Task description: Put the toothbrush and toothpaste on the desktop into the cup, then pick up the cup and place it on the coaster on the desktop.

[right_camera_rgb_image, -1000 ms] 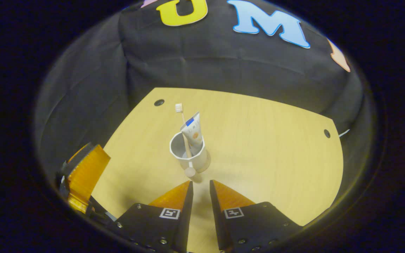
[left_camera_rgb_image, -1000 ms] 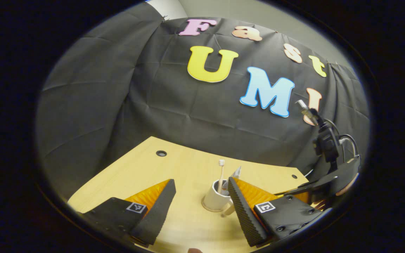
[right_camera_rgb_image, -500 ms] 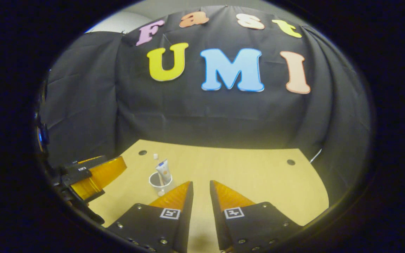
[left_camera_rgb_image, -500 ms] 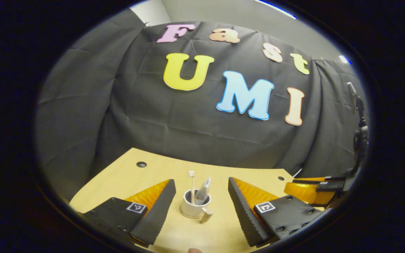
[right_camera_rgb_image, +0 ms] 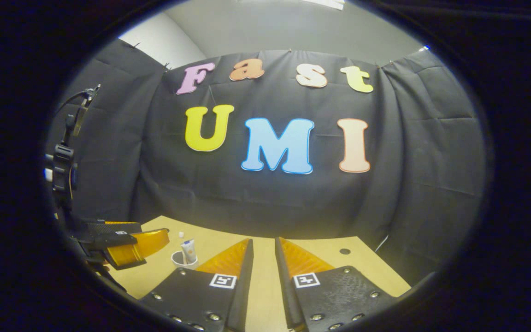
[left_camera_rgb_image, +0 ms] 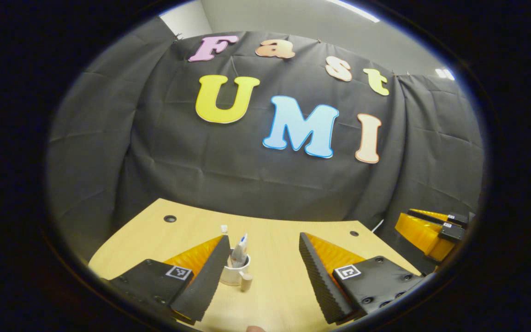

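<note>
A white cup (left_camera_rgb_image: 233,275) stands on the wooden table (left_camera_rgb_image: 274,295), with a toothbrush (left_camera_rgb_image: 224,228) and a toothpaste tube (left_camera_rgb_image: 239,249) upright inside it. In the left gripper view it sits just beyond my left finger's tip. My left gripper (left_camera_rgb_image: 263,238) hangs open and empty above the table's near side. In the right gripper view the cup (right_camera_rgb_image: 183,261) is small and far to the left, beside the left gripper (right_camera_rgb_image: 129,240). My right gripper (right_camera_rgb_image: 263,240) is shut with nothing in it. The coaster cannot be made out under the cup.
The table has small round holes near its back corners (left_camera_rgb_image: 170,218) (left_camera_rgb_image: 354,233). Black cloth closes off the back and sides. The right gripper (left_camera_rgb_image: 424,233) hovers past the table's right edge in the left gripper view. A cabled mount (right_camera_rgb_image: 65,157) rises above the left gripper.
Both grippers have drawn back from the cup and tilted upward, so the cup looks smaller and lower. The left stayed open and the right stayed shut. The cup has not moved.
</note>
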Available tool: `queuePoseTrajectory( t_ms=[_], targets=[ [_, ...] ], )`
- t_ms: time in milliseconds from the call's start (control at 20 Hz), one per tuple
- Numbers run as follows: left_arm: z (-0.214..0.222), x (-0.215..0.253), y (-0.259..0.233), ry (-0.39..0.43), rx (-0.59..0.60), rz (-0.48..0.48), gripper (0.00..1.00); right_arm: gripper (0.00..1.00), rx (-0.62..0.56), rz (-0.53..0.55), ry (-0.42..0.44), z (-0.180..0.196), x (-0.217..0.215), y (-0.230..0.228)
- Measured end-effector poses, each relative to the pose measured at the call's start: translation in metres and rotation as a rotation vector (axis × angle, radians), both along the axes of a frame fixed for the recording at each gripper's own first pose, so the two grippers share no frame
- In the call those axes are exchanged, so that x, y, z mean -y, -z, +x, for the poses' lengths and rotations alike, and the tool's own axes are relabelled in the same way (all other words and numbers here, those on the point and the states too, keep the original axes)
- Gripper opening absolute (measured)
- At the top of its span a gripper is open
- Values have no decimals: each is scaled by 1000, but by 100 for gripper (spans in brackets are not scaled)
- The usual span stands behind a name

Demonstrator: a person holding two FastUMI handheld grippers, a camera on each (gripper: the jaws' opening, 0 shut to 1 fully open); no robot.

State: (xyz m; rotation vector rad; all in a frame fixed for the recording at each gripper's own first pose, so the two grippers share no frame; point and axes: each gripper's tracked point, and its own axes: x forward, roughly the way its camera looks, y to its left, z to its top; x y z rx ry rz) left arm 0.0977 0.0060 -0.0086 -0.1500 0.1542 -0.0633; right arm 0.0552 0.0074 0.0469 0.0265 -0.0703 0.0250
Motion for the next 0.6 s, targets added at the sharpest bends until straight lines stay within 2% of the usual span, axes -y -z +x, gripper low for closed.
queuePoseTrajectory(
  t_ms=[200,600],
  targets=[
    [-6,11,-3,6,5,18,96,30,18,47,46,-7,19,1],
    [-16,19,-4,-10,11,35,96,30,2,66,17,-7,27,8]
  ],
)
